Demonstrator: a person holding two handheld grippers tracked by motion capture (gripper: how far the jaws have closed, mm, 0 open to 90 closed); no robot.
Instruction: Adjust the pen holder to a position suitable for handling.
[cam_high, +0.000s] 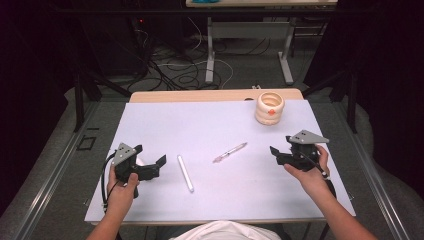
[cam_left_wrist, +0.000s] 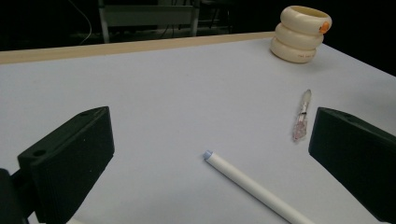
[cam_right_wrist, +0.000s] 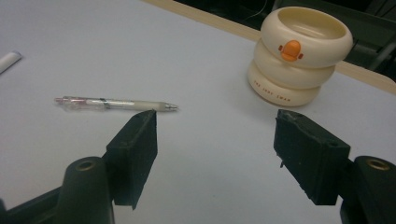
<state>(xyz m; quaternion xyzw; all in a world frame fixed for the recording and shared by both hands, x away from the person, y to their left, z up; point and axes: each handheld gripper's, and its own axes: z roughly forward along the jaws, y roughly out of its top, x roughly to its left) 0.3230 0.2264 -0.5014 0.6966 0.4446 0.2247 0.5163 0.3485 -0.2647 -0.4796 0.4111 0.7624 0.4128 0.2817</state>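
Smooth white tube (cam_high: 185, 173) lying flat on matte bench (cam_high: 210, 130), long axis near-to-far; clear pen (cam_high: 229, 152) tip aimed at ribbed cream cup (cam_high: 269, 108). Left gripper (cam_high: 150, 161), right gripper (cam_high: 281, 145): jaws wide apart, holding nothing.

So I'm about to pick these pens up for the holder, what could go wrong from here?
The white pen and clear pen lie flat on the table; either may roll or slip from open jaws. The left gripper and right gripper could collide mid-table. The cream holder might tip if bumped.
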